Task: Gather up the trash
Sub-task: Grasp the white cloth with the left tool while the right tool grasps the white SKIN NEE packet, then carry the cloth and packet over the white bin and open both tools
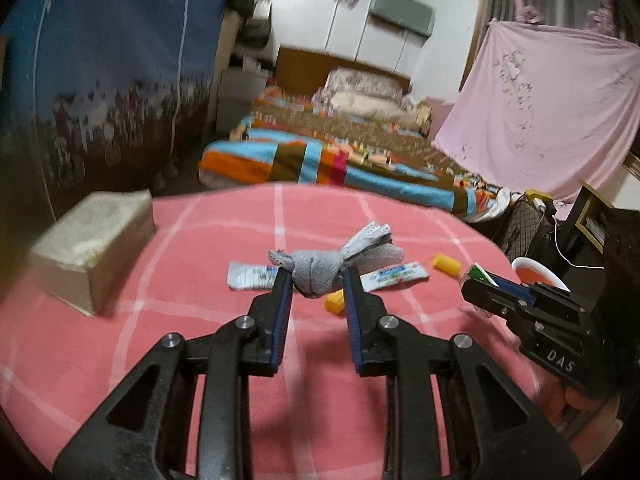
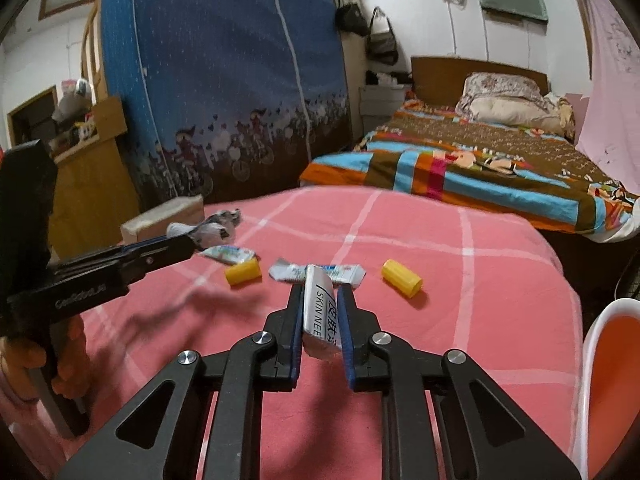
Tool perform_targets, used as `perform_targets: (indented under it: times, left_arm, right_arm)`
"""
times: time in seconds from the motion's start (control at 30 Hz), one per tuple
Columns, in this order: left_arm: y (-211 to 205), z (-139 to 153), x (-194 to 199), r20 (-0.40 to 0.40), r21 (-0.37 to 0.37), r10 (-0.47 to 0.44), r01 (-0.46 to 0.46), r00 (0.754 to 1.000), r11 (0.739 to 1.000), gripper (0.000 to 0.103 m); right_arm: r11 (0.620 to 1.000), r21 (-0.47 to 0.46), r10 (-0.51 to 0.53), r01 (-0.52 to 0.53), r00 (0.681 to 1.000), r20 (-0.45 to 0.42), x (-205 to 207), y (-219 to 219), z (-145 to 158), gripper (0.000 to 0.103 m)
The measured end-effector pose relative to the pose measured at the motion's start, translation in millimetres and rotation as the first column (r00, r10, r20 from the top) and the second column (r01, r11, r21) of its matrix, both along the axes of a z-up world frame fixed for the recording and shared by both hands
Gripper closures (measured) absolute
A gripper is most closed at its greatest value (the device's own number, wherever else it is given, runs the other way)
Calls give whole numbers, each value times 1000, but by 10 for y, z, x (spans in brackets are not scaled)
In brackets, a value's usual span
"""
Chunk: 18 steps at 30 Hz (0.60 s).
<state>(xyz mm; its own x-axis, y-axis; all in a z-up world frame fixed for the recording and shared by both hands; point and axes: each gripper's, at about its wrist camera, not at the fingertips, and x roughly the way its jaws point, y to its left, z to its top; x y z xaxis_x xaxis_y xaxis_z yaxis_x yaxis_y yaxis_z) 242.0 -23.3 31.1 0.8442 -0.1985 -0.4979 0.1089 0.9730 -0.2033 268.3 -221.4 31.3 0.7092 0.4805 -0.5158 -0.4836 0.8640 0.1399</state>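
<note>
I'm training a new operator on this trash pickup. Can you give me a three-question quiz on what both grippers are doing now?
1. True or false: the left gripper grips a knotted grey cloth.
2. What does the right gripper hold? A) yellow cap B) white tube C) tissue box
3. How many yellow caps lie on the pink tablecloth?

Key: 1 true; 2 B, the white tube; 3 two.

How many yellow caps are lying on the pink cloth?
2. One yellow cap lies left of the flat wrapper, near the left gripper; the other yellow cap lies right of that wrapper. More could be hidden behind the grippers.
</note>
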Motion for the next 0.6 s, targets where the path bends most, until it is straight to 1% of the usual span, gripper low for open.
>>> perform_targets:
  times: [0.07, 0.13, 0.27, 0.4, 0.6]
  left_arm:
    - [-42, 58, -86, 59, 31, 2, -4, 998, 1000, 95]
    - [-79, 102, -153, 102, 57, -1, -5, 995, 998, 95]
    - [-166, 178, -283, 192, 111, -7, -15, 981, 994, 95]
    - [-227, 235, -351, 241, 125, -20, -11, 970, 992, 95]
    - [-318, 277, -439, 280, 102, -24, -5, 960, 995, 95]
  right_arm:
    - [1000, 24, -11, 10, 999, 31, -46, -40, 39, 89]
    - [999, 42, -22, 20, 998, 61, -85, -73, 76, 89]
    - [997, 74, -48, 39, 991, 128, -187, -122, 151, 89]
    - [992, 109, -78, 57, 978, 191, -271, -188, 219, 89]
    - [977, 196, -140, 84, 945, 294, -448, -383, 308, 89]
